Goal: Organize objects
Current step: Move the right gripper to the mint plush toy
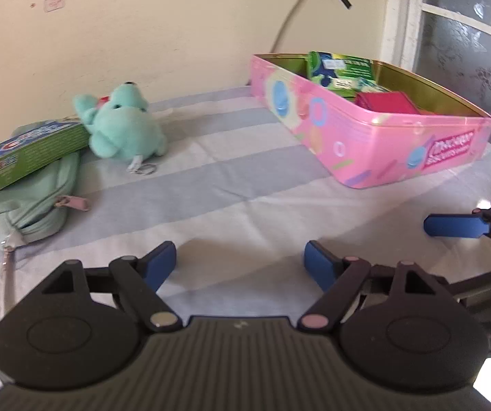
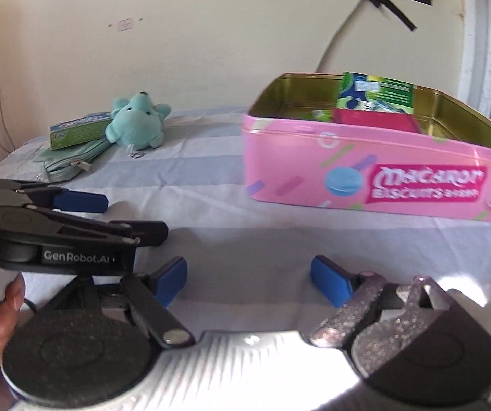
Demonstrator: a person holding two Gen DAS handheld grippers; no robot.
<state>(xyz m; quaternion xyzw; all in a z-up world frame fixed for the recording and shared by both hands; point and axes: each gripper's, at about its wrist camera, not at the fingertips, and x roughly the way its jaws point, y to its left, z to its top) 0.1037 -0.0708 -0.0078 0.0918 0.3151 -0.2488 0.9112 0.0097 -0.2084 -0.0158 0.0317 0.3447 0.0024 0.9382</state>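
Left wrist view: the left gripper [image 1: 240,262] hangs over the striped sheet [image 1: 231,185], jaws wide with nothing between them. Right gripper [image 2: 248,279] likewise stands wide and empty. The pink tin [image 2: 375,178] (lid off) holds a green carton [image 2: 375,94] and a red item [image 2: 375,118]. Teal plush toy [image 1: 125,126], toothpaste box [image 1: 36,152] and green pouch [image 1: 29,205] lie together, well apart from the tin.

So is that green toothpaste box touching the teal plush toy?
Touching. The left wrist view shows the toothpaste box lying on the pouch, its far end pressed against the plush toy with no gap.
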